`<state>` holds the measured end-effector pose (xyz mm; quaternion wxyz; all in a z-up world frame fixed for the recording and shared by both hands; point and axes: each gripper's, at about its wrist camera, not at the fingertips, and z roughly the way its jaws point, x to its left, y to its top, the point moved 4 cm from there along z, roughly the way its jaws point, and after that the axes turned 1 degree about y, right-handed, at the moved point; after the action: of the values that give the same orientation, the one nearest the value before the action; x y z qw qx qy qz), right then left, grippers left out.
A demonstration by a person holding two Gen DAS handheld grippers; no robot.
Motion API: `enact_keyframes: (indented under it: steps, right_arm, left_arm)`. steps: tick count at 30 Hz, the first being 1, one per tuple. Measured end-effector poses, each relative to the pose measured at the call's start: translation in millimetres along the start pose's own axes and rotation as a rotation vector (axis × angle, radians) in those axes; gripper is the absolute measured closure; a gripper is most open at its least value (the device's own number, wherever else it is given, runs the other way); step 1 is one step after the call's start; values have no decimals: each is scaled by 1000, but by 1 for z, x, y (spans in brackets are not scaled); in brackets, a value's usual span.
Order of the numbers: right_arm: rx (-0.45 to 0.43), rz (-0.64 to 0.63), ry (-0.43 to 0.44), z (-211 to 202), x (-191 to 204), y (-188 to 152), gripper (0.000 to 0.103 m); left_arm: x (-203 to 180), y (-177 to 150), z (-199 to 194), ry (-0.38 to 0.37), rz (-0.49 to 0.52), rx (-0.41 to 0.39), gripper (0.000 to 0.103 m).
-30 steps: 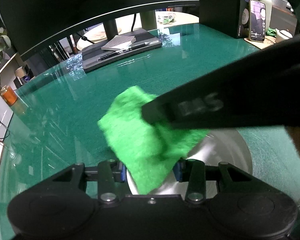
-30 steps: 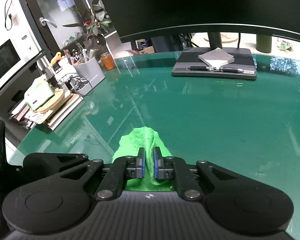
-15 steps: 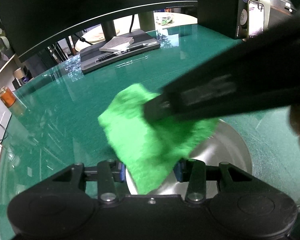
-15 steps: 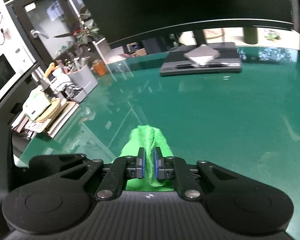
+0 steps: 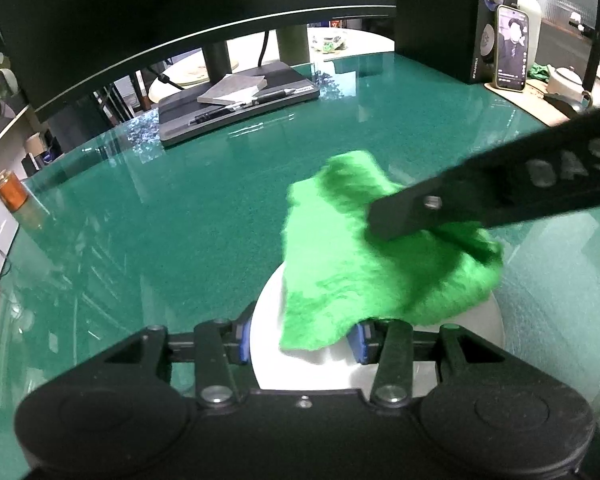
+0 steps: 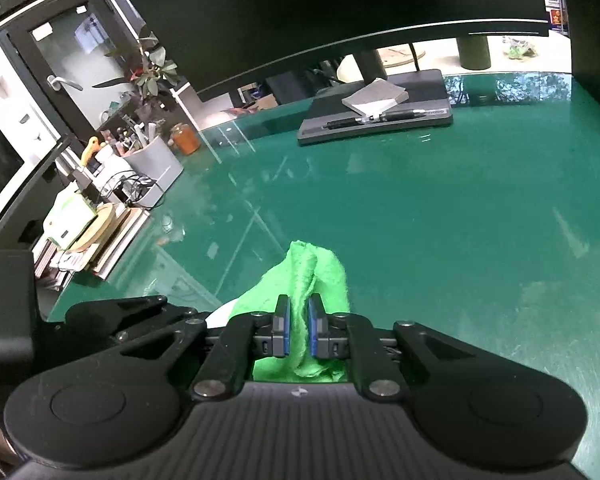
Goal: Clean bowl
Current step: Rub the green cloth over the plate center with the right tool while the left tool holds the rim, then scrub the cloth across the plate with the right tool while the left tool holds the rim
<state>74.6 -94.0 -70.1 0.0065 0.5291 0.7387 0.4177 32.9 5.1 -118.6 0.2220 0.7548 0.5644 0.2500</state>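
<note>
Now my right claw (image 6: 299, 330) is pinched tight on the green cloth (image 5: 364, 264), draped over the white bowl (image 5: 268, 332). My left claw (image 5: 302, 340) grips the bowl's rim between its blue pads on the glossy green desk (image 6: 420, 208). Behind, a dark monitor (image 5: 180, 12) looms over a grey tray (image 6: 380, 120) with pens; a plant (image 6: 152, 72) stands left.

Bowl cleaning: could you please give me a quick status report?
Left hand-held gripper shut on white bowl rim. Right hand-held gripper shut on green cloth, draped over bowl. Nothing in the way.
</note>
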Motion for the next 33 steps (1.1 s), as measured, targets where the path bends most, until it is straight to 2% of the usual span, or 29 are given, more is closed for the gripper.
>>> enact_keyframes:
  steps: [3,6,15,23,33]
  right_arm:
    - [0,-15,17,15,10,7,93]
    - [-5,-56,-8,22,19,8,94]
    - [12,4,-50,-10,-8,-7,94]
    - [-5,-35,-61,8,3,0,92]
    - [15,-34,-76,-14,-7,-17,92]
  left_arm:
    - [-1,0,-1,0,6,2,60]
    - [-1,0,-1,-5,5,5,60]
    - [-1,0,0,-7,4,6,59]
    - [-3,2,0,-4,14,16,59]
    - [-4,3,1,1,12,17,59]
